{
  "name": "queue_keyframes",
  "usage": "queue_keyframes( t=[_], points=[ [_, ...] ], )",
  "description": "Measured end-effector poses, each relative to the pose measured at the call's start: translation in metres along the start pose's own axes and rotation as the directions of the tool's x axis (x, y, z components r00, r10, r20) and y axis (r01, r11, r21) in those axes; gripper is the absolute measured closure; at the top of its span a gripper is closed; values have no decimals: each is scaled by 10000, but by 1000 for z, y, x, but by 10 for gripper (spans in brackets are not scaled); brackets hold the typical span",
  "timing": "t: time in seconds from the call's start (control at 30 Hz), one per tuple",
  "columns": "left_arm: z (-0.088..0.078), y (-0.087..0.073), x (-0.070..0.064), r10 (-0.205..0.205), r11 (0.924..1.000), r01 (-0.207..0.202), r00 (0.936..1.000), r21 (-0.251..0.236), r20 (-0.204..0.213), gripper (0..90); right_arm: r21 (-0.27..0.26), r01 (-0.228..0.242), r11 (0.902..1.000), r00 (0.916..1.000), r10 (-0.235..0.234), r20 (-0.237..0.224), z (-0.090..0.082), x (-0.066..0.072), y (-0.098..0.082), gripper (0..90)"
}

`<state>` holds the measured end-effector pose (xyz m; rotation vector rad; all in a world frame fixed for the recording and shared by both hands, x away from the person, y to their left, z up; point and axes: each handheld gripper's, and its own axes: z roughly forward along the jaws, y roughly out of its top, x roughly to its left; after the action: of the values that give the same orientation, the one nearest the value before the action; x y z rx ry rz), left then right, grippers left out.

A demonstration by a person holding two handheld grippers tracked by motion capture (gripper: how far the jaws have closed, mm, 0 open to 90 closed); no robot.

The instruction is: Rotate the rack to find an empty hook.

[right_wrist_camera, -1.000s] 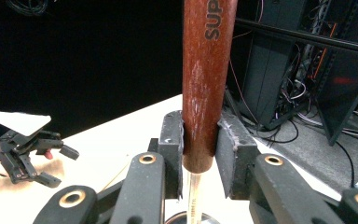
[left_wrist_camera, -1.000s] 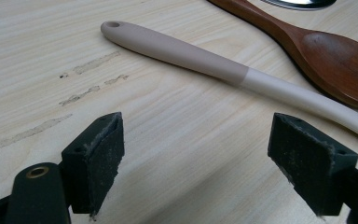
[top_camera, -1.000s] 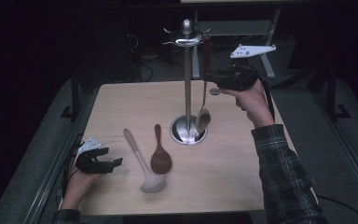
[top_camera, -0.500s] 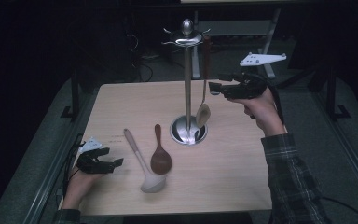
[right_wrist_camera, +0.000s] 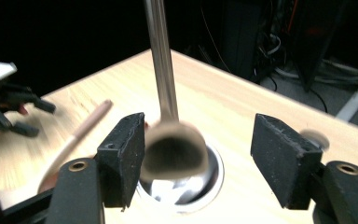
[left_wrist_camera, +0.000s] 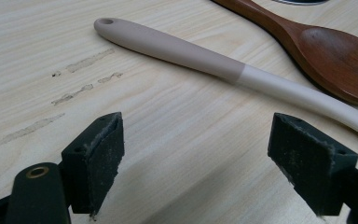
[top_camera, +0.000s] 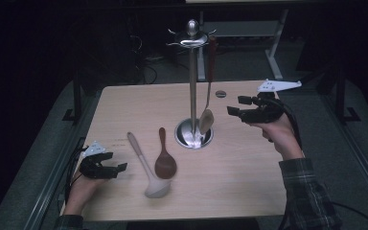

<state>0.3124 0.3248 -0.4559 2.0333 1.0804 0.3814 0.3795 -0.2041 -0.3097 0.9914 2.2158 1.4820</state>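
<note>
A steel utensil stand rises from its round base at the table's middle. A spoon with a dark handle hangs from one of its top hooks, bowl down near the base. To its right, my right gripper is open and points at the spoon. Its jaws have just been opening. In the right gripper view the spoon's bowl shows blurred beyond the pads, untouched. My left gripper lies open at the front left, empty. A beige ladle and a brown wooden spoon lie beside it.
The ladle's handle and the wooden spoon's bowl lie just ahead of the left jaws. A small round plug sits in the tabletop behind the stand. Dark floor and table legs surround the table.
My right gripper has dropped and drawn back to the right, away from the hanging spoon's handle, and its jaws have opened. The spoon stays on its hook. The left gripper has kept still.
</note>
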Motion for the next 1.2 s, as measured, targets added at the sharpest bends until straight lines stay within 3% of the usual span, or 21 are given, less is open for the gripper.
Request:
queue_keyframes(
  t=[0.07, 0.1, 0.27, 0.5, 0.67, 0.73, 0.87, 1.0, 1.03, 1.1, 1.17, 1.2],
  points=[
    [-1, 0, 1, 137, 9998, -136, 9999, 139, -47, 180, 90, -84, 9999, 10000, 83, 24, 1, -2, -11, 340],
    [-1, 0, 1, 94, 9999, -93, 9999, 128, -79, 174, 223, -166, 9996, 9997, 163, 154, 2, -3, -22, 335],
    [0, 0, -1, -27, 10000, 28, 9998, 73, -195, 155, 423, -329, 9986, 9987, 312, 397, 3, -7, -45, 321],
    [-7, 6, -6, -209, 9997, 211, 9997, -96, 107, 165, 941, -417, 9947, 9972, 356, 653, 4, -8, -90, 293],
    [-16, 19, -16, -172, 9991, 195, 9981, -382, 588, 225, 956, -605, 9936, 9951, 524, 844, 5, -5, -108, 287],
    [-18, 26, -21, -46, 9989, 79, 9976, -467, 689, 314, 1089, -627, 9921, 9946, 531, 890, 5, -2, -114, 280],
    [-20, 42, -34, 96, 9987, -48, 9955, -503, 942, 369, 1328, -538, 9897, 9956, 430, 827, 2, 3, -121, 277],
    [-19, 58, -41, 88, 9995, -42, 9886, -312, 1504, 474, 1316, -547, 9898, 9958, 444, 804, -2, 4, -127, 278],
    [-18, 69, -44, 102, 9998, -69, 9841, -190, 1771, 557, 1322, -573, 9896, 9956, 467, 818, -3, 4, -130, 278],
    [-17, 76, -46, 187, 9998, -167, 9818, -123, 1891, 587, 1387, -629, 9883, 9953, 519, 817, -3, 4, -131, 277],
    [-16, 93, -50, 452, 9989, -465, 9771, 13, 2081, 695, 1501, -724, 9860, 9947, 605, 827, -5, 5, -137, 275],
    [-16, 93, -50, 452, 9989, -465, 9771, 13, 2081, 733, 1501, -724, 9860, 9947, 605, 827, -5, 5, -137, 275]
  ],
)
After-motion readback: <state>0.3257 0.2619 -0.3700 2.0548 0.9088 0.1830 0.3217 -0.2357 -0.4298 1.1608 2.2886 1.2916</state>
